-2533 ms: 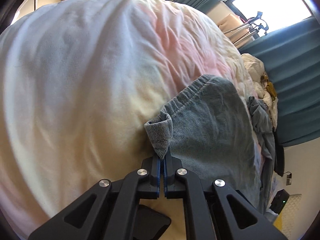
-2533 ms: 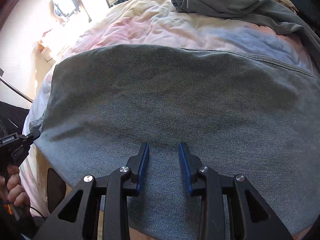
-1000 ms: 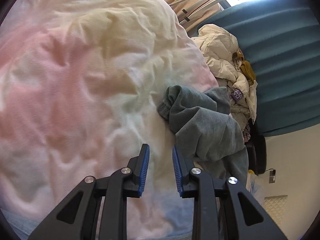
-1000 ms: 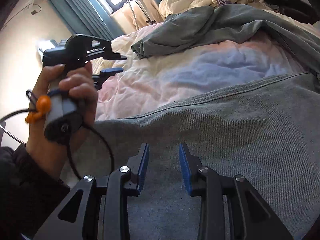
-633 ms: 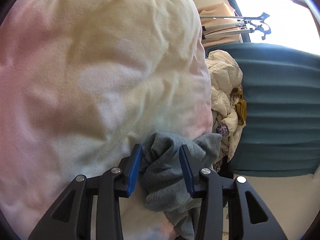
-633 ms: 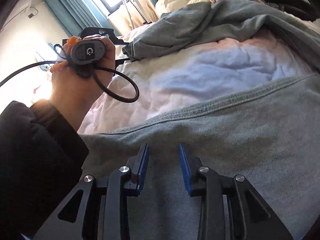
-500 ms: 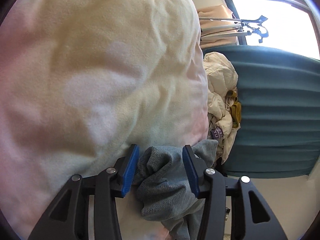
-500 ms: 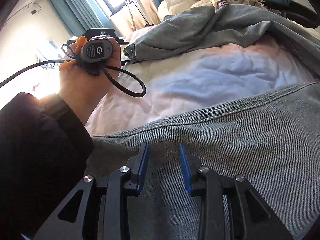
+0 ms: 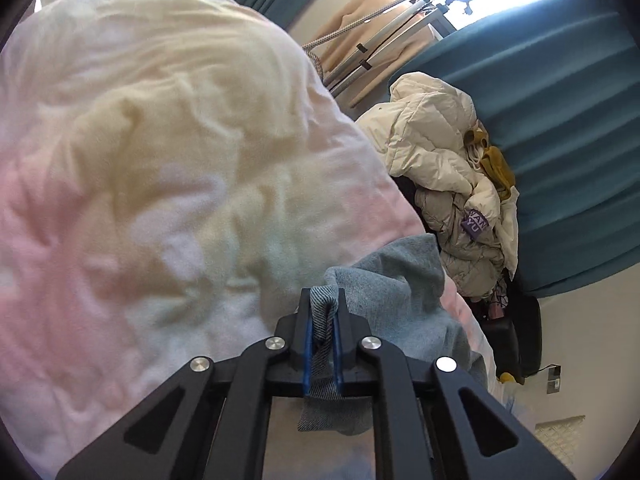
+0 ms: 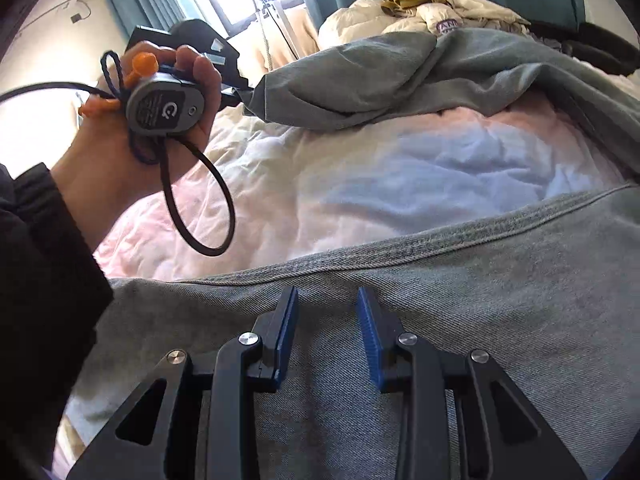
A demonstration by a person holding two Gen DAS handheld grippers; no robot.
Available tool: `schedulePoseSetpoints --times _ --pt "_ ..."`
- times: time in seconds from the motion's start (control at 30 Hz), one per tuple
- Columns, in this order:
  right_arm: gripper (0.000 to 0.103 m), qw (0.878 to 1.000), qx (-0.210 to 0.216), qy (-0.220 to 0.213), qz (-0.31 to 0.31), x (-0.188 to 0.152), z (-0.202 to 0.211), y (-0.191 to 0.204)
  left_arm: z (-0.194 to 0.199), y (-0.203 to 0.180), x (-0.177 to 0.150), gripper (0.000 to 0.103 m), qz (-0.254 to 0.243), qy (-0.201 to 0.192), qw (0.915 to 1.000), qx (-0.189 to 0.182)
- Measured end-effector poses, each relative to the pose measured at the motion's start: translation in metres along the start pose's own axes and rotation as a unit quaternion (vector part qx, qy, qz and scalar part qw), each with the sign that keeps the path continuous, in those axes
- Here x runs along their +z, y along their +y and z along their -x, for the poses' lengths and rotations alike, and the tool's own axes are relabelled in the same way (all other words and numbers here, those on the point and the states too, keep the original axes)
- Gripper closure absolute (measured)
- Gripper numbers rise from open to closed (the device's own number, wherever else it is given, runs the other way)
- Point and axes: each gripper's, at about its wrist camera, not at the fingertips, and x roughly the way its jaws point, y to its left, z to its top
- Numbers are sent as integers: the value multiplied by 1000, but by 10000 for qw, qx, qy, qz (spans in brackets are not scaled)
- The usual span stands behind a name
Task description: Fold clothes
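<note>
A grey-blue denim garment lies on the bed. Its near part (image 10: pixel 460 320) is spread flat under my right gripper (image 10: pixel 327 312), which is open and empty just above the cloth near its stitched hem. Its far part (image 10: pixel 380 72) is bunched at the back of the bed. My left gripper (image 9: pixel 321 312) is shut on a corner of that bunched denim (image 9: pixel 396 280) and lifts it off the duvet. In the right wrist view the person's left hand (image 10: pixel 152 120) holds the left gripper at the upper left.
The pastel pink, yellow and blue duvet (image 9: pixel 160 200) covers the bed. A heap of cream jackets and other clothes (image 9: pixel 452 184) lies at the far end by teal curtains (image 9: pixel 560 120). A metal stand (image 9: pixel 384 28) stands by the window.
My left gripper left the near denim corner, moved to the bunched far end and closed on its corner. It now lifts that corner. My right gripper stayed open over the flat denim.
</note>
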Motion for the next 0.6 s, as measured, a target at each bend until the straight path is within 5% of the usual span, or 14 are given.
schedulePoseSetpoints --times 0.37,0.6 --pt "73 9994 -138 -210 238 2 16 9 169 2 38 96 -406 -1358 9892 368" --pt "73 9992 -63 -363 135 7 33 7 226 29 39 96 -931 -1633 9780 905"
